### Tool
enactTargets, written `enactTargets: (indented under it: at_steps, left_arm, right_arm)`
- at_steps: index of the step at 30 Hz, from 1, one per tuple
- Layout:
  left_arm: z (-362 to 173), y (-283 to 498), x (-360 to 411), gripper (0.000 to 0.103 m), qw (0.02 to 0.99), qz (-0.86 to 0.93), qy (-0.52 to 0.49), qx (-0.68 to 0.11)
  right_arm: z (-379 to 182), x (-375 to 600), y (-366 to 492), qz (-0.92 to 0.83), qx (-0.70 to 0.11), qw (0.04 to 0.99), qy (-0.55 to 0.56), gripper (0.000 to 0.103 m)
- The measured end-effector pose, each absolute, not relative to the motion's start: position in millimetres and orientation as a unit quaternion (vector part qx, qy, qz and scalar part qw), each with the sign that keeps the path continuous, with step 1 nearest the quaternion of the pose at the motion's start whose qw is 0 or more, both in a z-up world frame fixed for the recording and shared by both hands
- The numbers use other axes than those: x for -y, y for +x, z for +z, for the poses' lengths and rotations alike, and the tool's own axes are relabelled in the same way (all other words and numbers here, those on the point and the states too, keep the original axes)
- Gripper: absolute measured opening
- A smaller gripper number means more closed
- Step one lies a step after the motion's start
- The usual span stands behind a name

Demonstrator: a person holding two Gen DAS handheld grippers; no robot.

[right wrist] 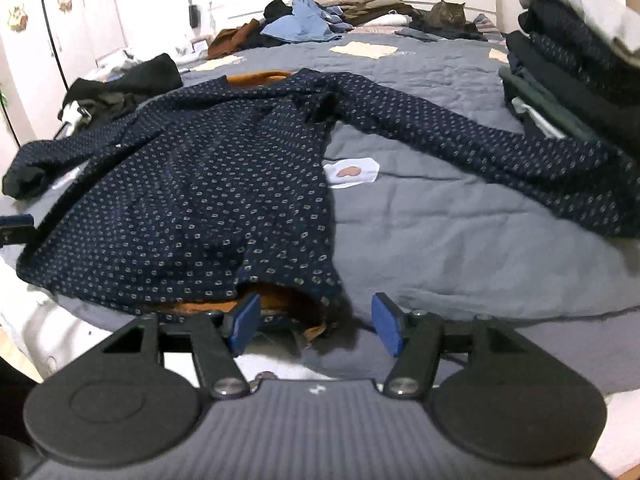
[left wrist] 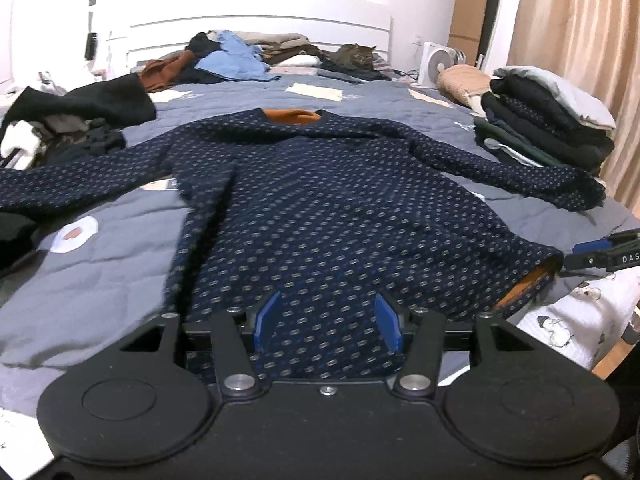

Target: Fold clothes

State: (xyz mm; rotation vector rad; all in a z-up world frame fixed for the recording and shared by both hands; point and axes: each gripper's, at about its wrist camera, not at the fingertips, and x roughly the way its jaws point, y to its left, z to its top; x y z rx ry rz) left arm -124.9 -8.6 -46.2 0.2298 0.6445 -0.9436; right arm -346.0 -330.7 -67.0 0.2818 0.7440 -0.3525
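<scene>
A navy dotted sweater (left wrist: 320,208) with an orange lining lies spread face down on the grey quilted bed (left wrist: 100,280), sleeves out to both sides. My left gripper (left wrist: 327,324) is open over the hem's left part, blue pads either side of the fabric. My right gripper (right wrist: 316,326) is open at the hem's right corner (right wrist: 280,300), where the orange lining shows. The sweater also fills the right wrist view (right wrist: 192,184). The right gripper's tip shows at the left wrist view's right edge (left wrist: 600,254).
A stack of folded clothes (left wrist: 548,120) stands at the bed's right edge. Loose dark clothes (left wrist: 72,116) lie at the left, and a heap of unfolded clothes (left wrist: 232,60) near the headboard. A cat (left wrist: 356,56) sits at the back. Curtains (left wrist: 580,40) hang at right.
</scene>
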Motion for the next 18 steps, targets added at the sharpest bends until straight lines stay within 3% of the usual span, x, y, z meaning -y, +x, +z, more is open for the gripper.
enactTargets:
  at_steps: [11, 18]
  left_arm:
    - [-56.0, -84.5, -45.6, 0.052, 0.867, -0.366, 0.099, -0.325]
    - [-71.0, -52.2, -54.8, 0.052, 0.854, -0.332, 0.078, -0.393]
  right_arm:
    - [-89.3, 346.5, -336.2, -0.183, -0.358, 0.901, 0.164, 0.061]
    - [-97.9, 350.0, -327.1, -0.189, -0.362, 0.889, 0.206, 0.057]
